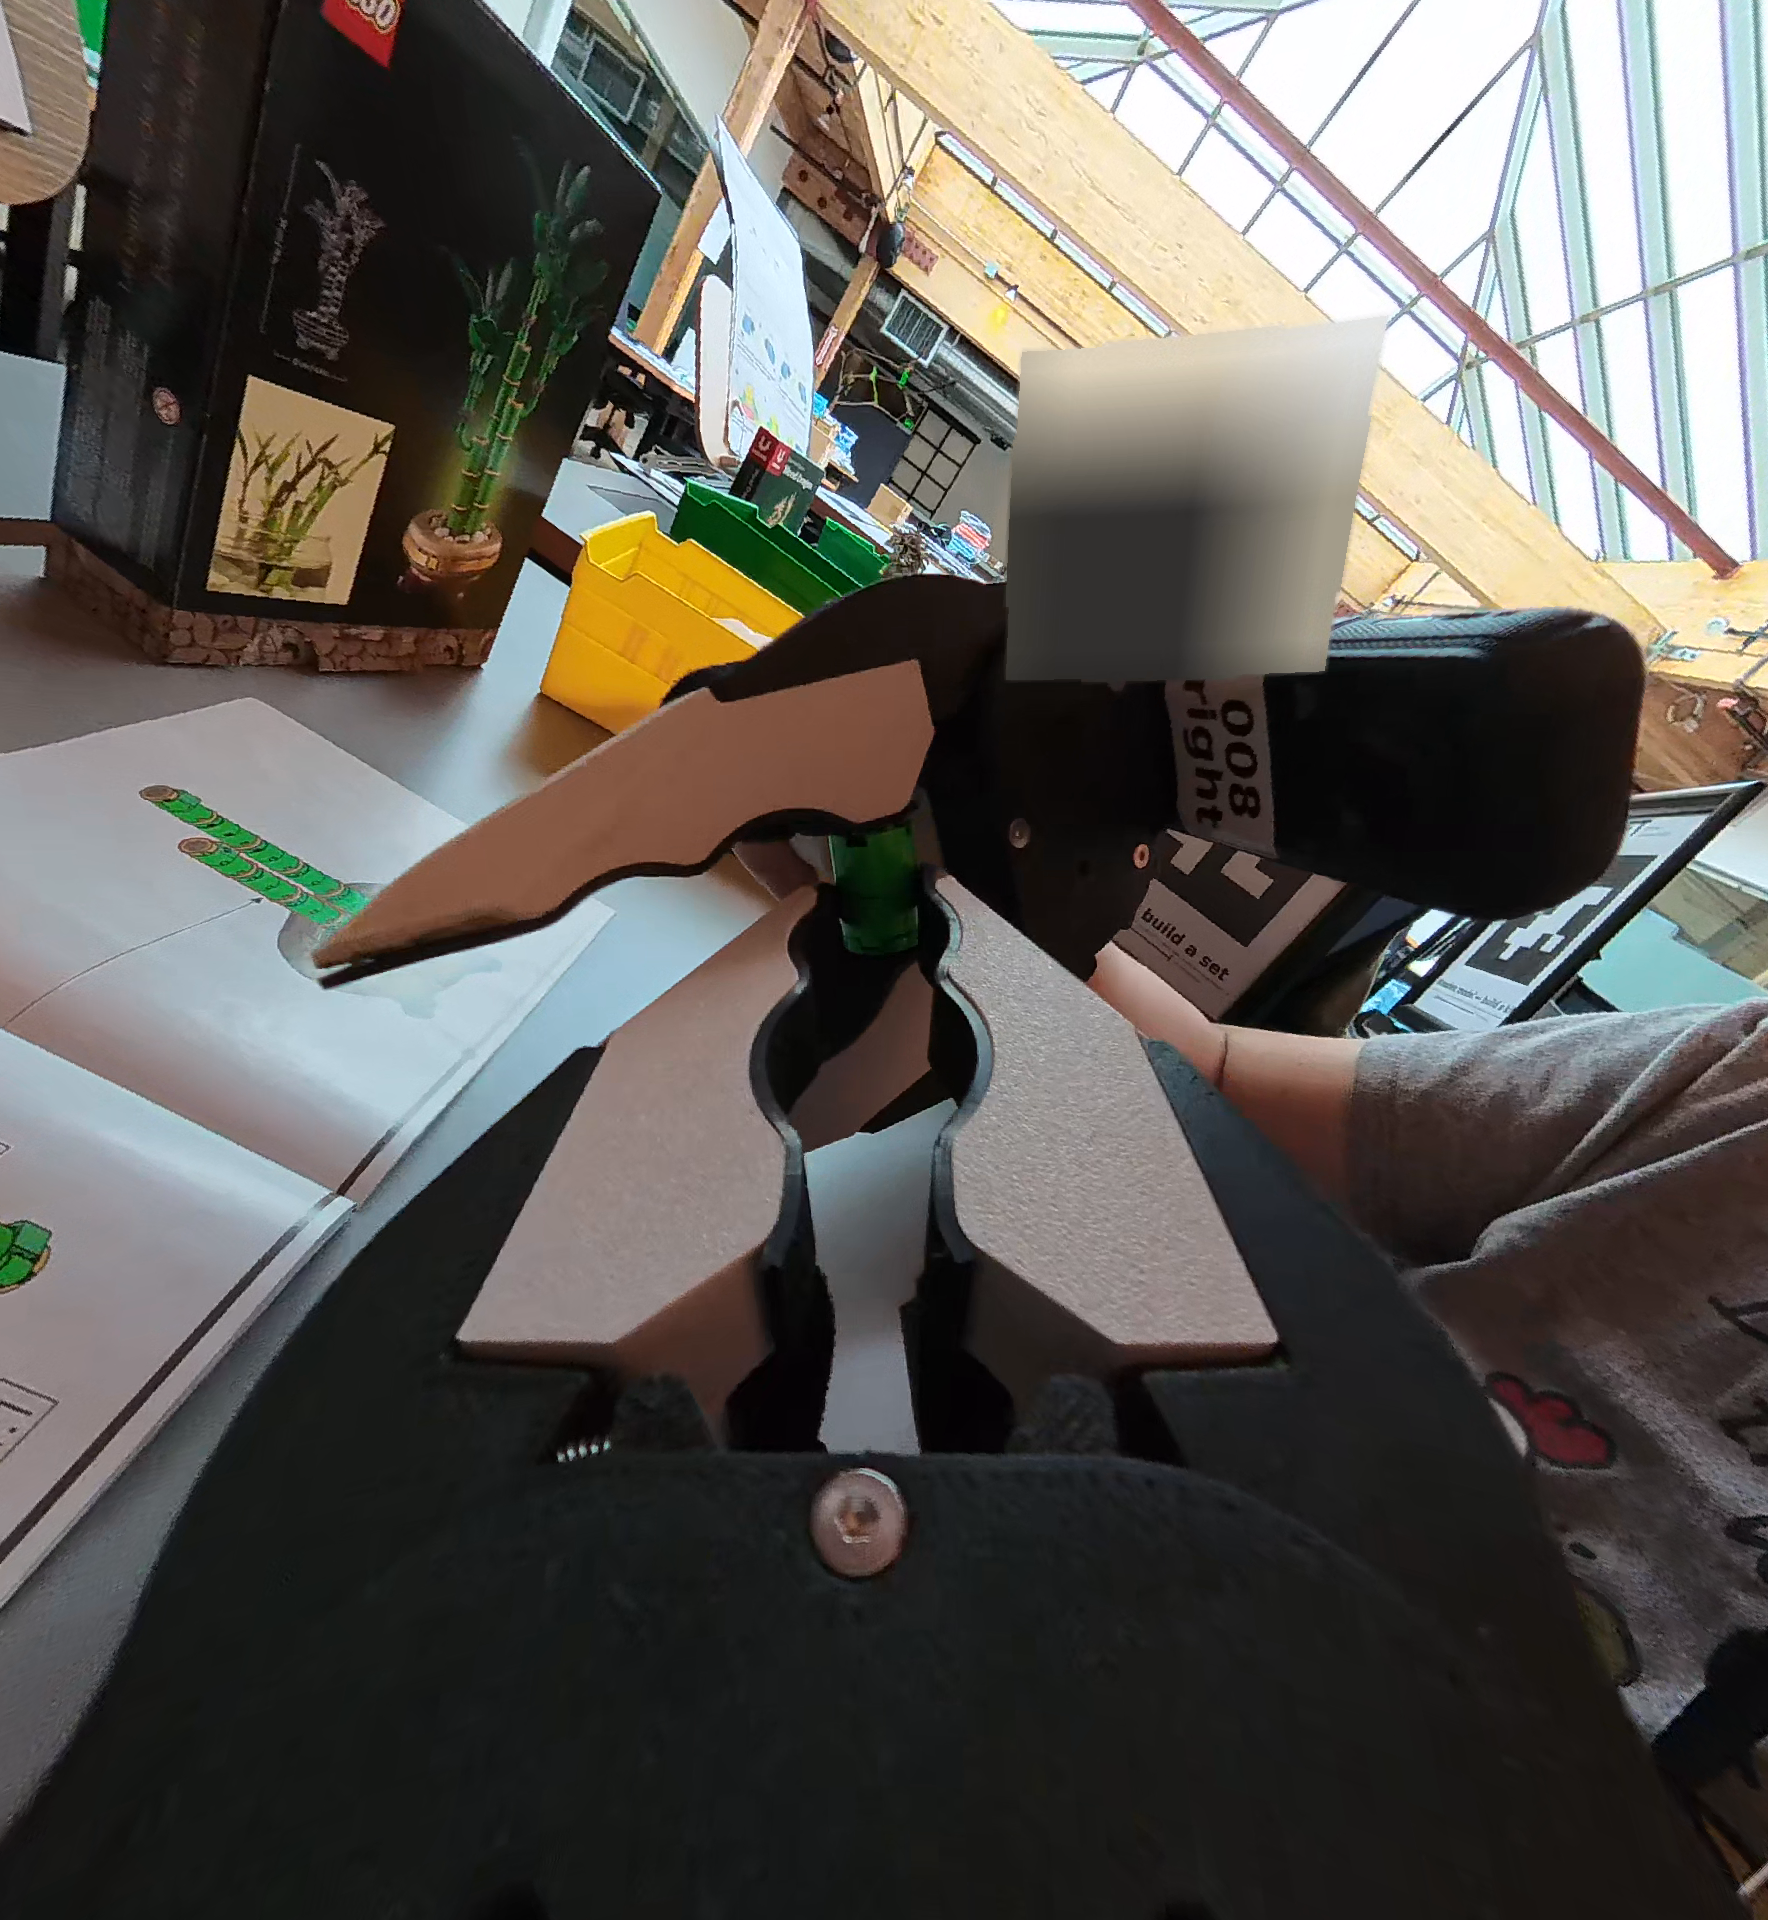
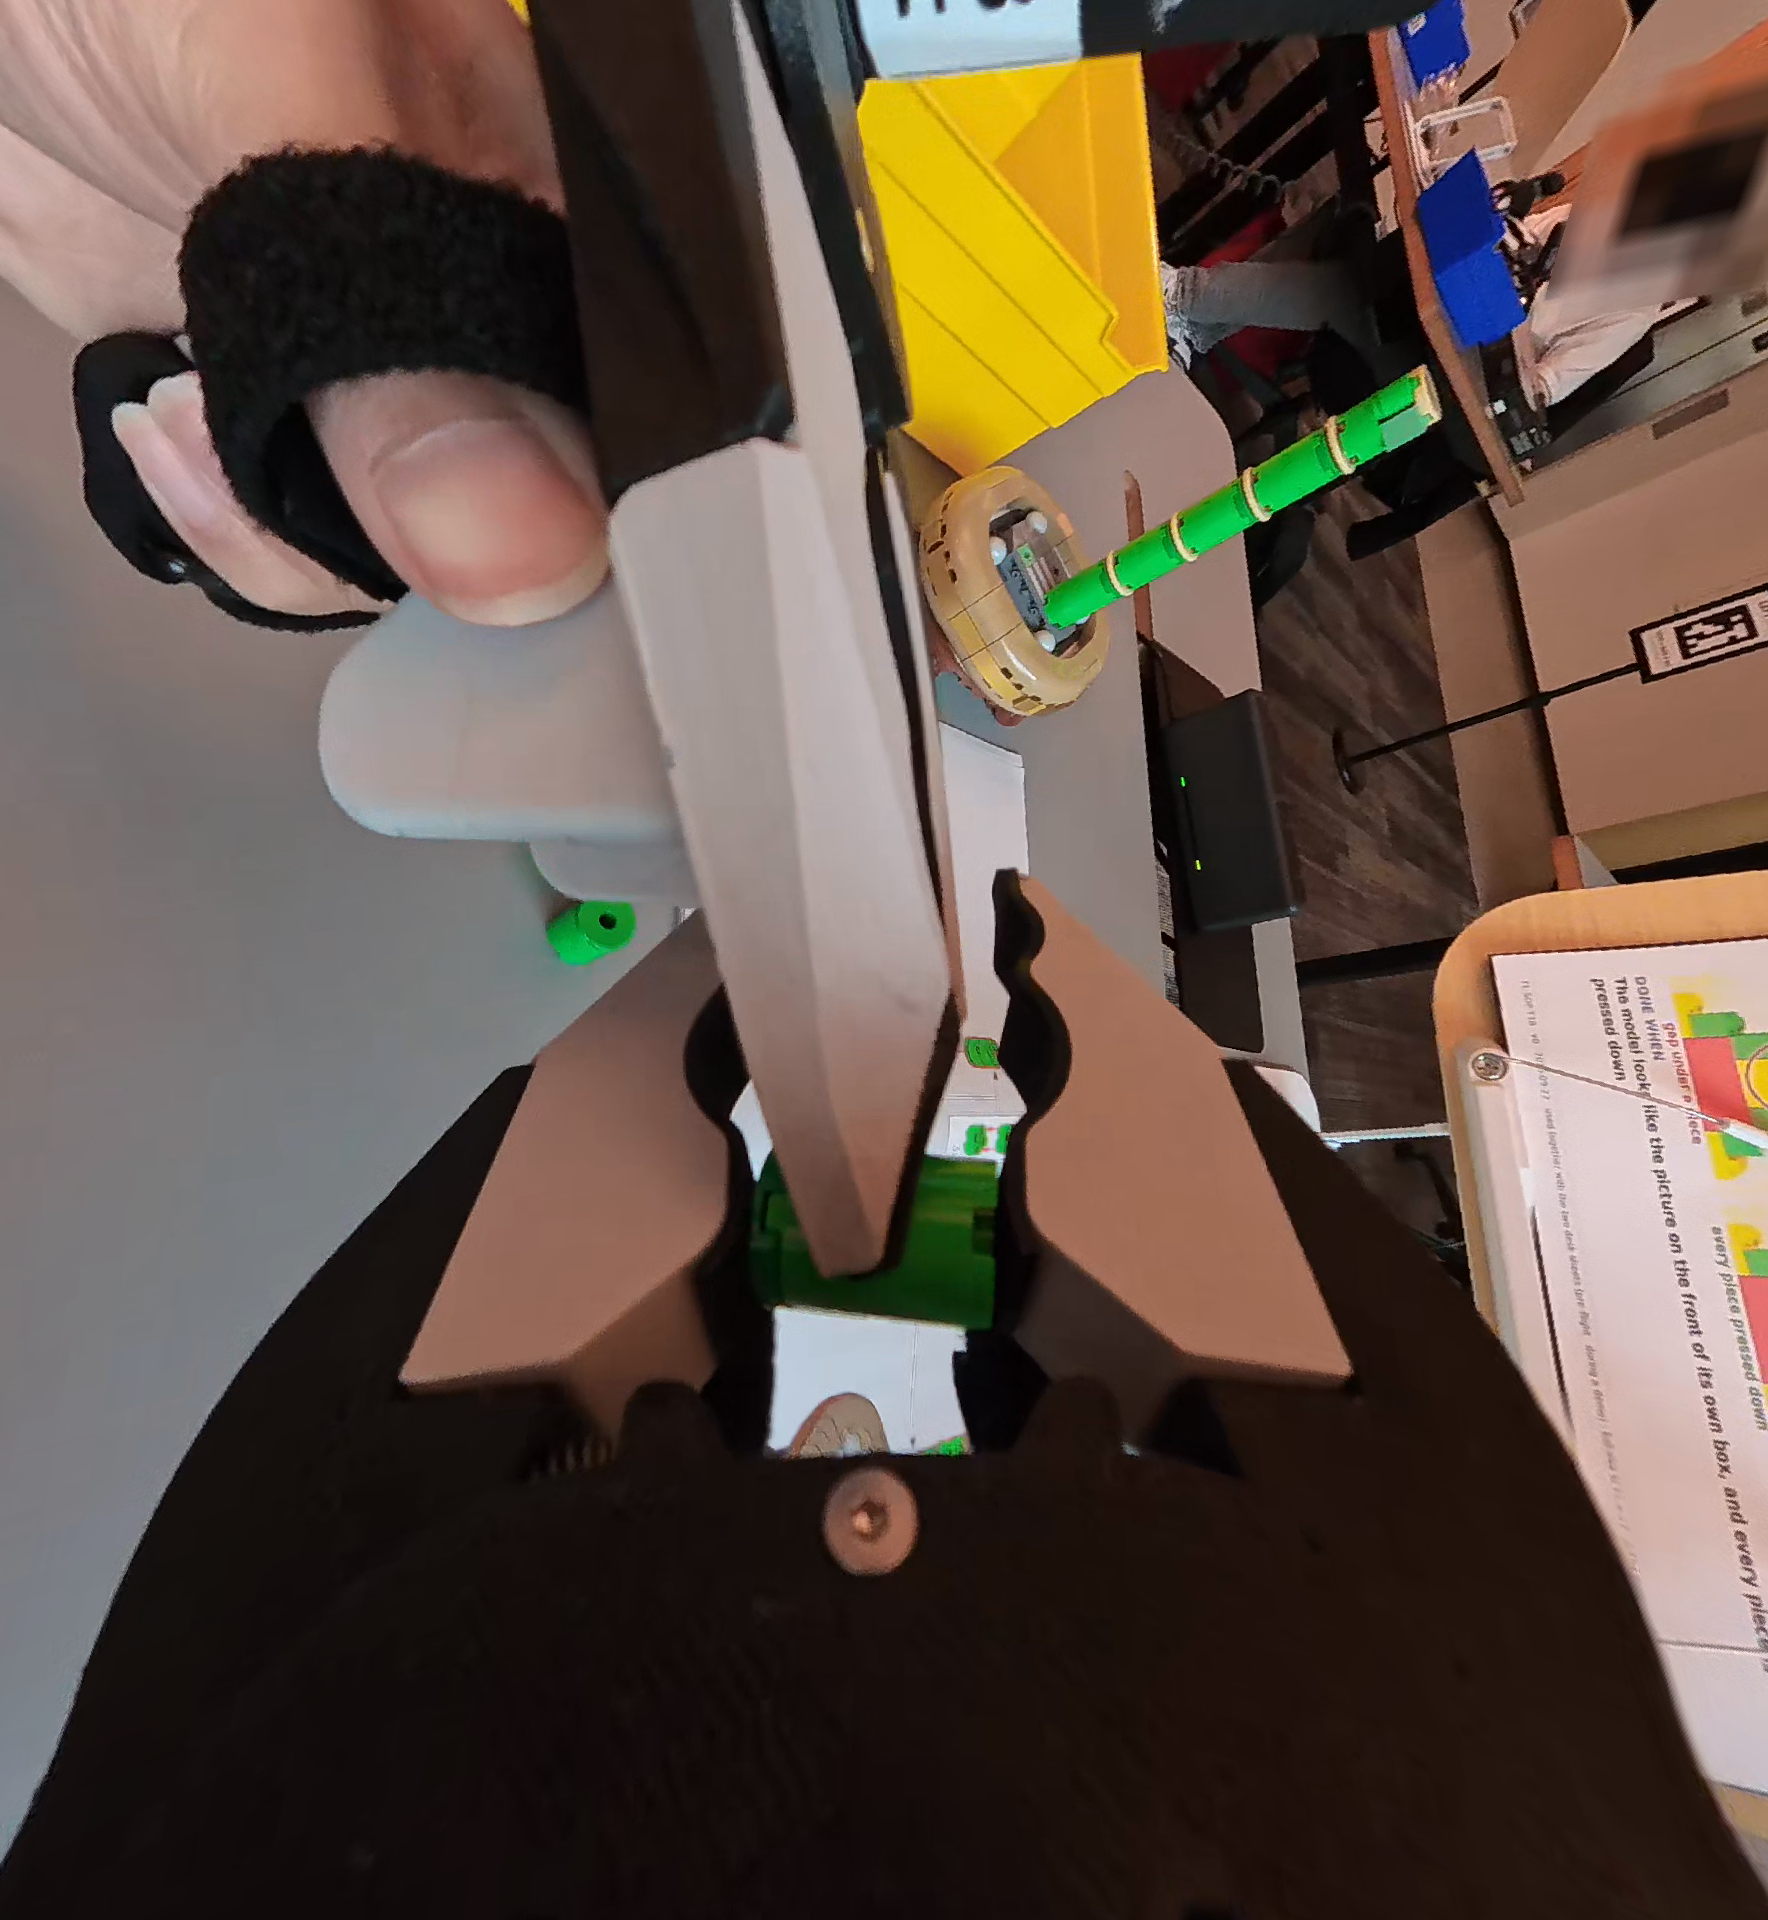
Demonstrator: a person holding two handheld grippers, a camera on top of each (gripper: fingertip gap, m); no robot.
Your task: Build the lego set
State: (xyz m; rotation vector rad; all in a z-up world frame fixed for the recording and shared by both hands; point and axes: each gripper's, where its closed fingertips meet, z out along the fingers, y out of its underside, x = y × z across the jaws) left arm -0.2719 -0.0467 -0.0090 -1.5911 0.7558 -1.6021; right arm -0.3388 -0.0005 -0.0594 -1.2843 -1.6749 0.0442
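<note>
A grey table sits in a workshop with timber beams and skylights. On it lie an open instruction booklet, the set's dark box at 11 o'clock, and one yellow bin beside one green bin.

In the left wrist view, the left gripper pinches a green lego piece at its tips, jaws narrowly apart; the right gripper crosses at 10 o'clock, gripping that same piece near its finger roots.

In the right wrist view, one loose green cylinder lies at 10 o'clock, and one tan base carrying one green stalk lies at 1 o'clock.
</note>
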